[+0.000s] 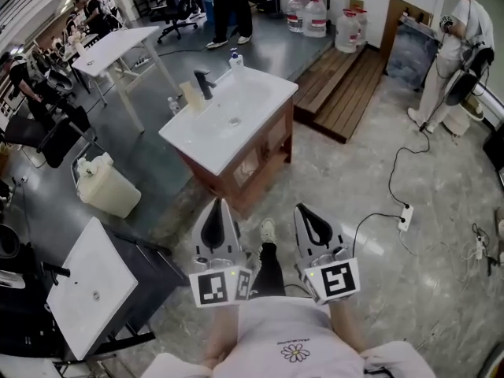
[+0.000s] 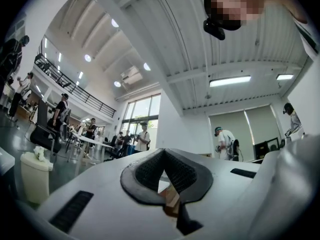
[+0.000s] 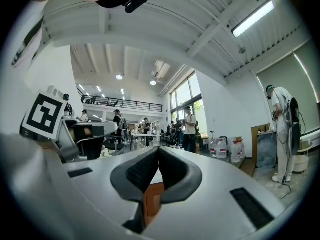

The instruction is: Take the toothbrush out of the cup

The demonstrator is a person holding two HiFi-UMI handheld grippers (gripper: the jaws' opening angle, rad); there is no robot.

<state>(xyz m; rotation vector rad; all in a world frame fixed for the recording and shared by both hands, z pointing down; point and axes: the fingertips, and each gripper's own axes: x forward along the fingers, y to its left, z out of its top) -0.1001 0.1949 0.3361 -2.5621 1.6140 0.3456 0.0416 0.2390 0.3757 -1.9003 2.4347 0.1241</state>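
A white washbasin [image 1: 253, 87] on a wooden cabinet stands ahead of me in the head view, with a black tap [image 1: 205, 83] at its far left. A pale beige cup-like thing [image 1: 190, 95] stands beside the tap; no toothbrush can be made out at this distance. My left gripper [image 1: 220, 207] and right gripper [image 1: 302, 211] are held low and side by side, well short of the cabinet. Both are shut and empty. In the left gripper view the left gripper [image 2: 163, 153] has its pads meeting at the tip. The right gripper [image 3: 158, 150] looks the same in its own view.
A soap bottle [image 1: 236, 57] stands at the basin's back corner. A white bin [image 1: 106, 187] and a second white basin top [image 1: 93, 286] are at the left. A wooden platform [image 1: 346, 85] with water jugs [image 1: 315, 14] lies behind. A power strip [image 1: 405, 216] with cable lies on the floor at the right. People stand around.
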